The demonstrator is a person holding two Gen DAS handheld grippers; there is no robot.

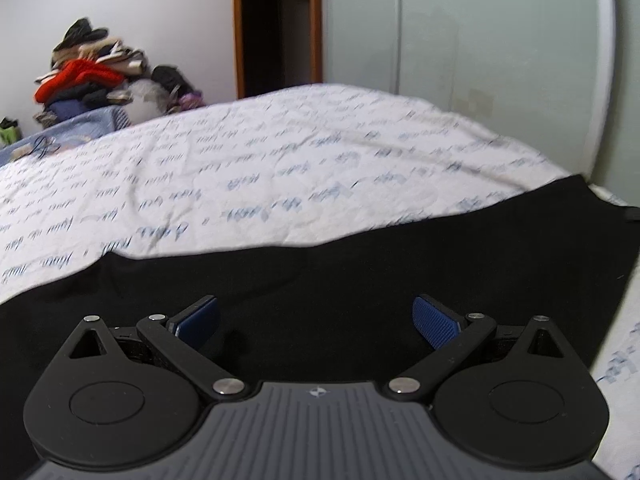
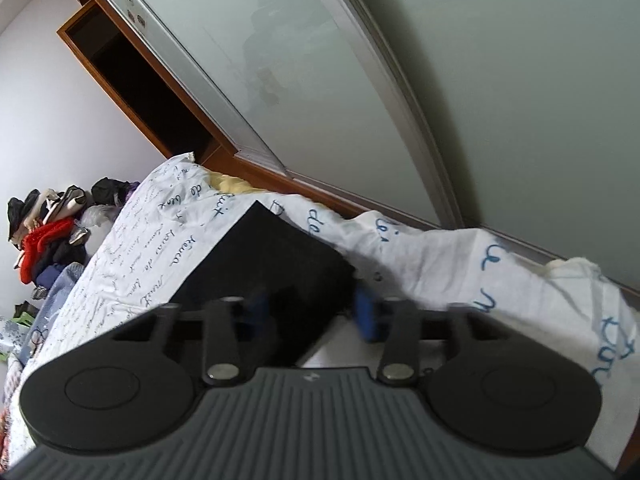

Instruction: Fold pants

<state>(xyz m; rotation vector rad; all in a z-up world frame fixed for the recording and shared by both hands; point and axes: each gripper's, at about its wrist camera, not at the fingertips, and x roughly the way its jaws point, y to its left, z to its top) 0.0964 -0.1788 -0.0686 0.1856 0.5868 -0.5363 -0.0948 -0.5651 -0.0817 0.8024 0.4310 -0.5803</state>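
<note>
Your left gripper spread wide, released, hovering over black pants lying flat on bed sheet. Your right gripper parted at pants corner; cloth between pads, grasp unclear, blurred. Clothes pile far left.

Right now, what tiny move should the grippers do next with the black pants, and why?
Probably lower the open left hand-held gripper and pinch the flat black fabric pants just beneath it. Both hand-held grippers are open and hold nothing, and the pants lie spread on the white script-printed bedsheet, so no fold can start without a grip.
</note>
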